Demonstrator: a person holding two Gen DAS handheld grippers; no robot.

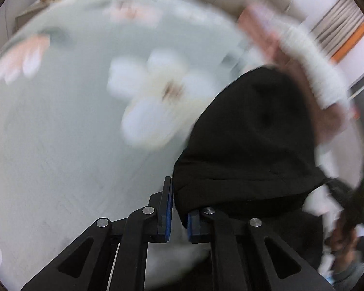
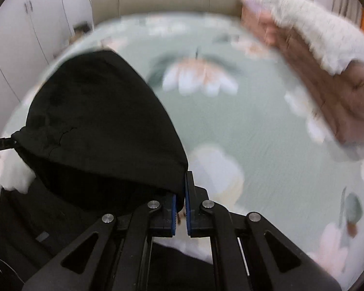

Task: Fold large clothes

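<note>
The right gripper has its blue-padded fingers pinched on the edge of a black hood, which bulges up and to the left of them. At the hood's far left edge a second dark tool touches the cloth. Beyond the hood lies a pale green bed sheet printed with flowers. To the hood's upper right sits a pink blanket with white fleece trim. All is motion-blurred.

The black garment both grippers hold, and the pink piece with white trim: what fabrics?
Black hooded garment: looks like matte, soft knit or fleece; no sheen, limp drape. Pink quilted piece: seemingly padded fabric, puckered stitching. Its white trim: fluffy pile, probably faux fur. Blur limits certainty.
</note>
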